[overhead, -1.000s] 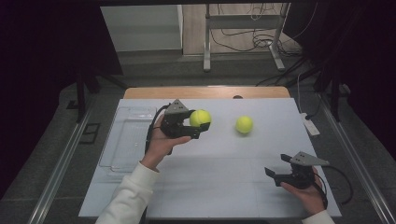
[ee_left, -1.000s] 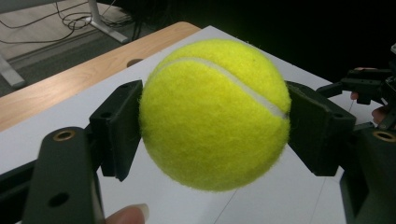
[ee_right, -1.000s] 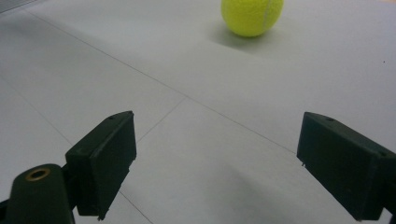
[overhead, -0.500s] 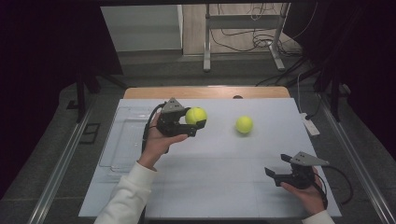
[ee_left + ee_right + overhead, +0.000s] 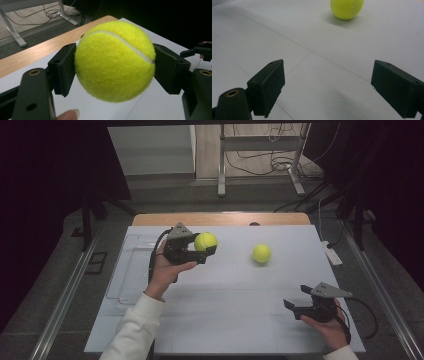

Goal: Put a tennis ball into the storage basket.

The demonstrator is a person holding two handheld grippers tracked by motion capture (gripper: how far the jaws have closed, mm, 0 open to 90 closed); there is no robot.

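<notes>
A yellow tennis ball [image 5: 205,241] [image 5: 115,61] is clamped between the jaws of my left gripper [image 5: 206,248] [image 5: 115,67], held above the white table towards its back left. Both black pads press its sides. A second tennis ball [image 5: 261,253] [image 5: 347,8] rests on the table at the back, right of centre. My right gripper [image 5: 296,298] [image 5: 328,87] sits low near the front right corner, open, nothing between its jaws, pointing towards that resting ball some way off.
A clear plastic tray [image 5: 125,275] lies on the left side of the white table [image 5: 230,315]. A wooden edge [image 5: 220,218] runs along the back. A small white object [image 5: 332,254] sits at the right edge. Metal stand legs and cables are on the floor beyond.
The left hand has drifted slightly left with the ball still clamped. The right gripper and the resting ball have stayed where they were.
</notes>
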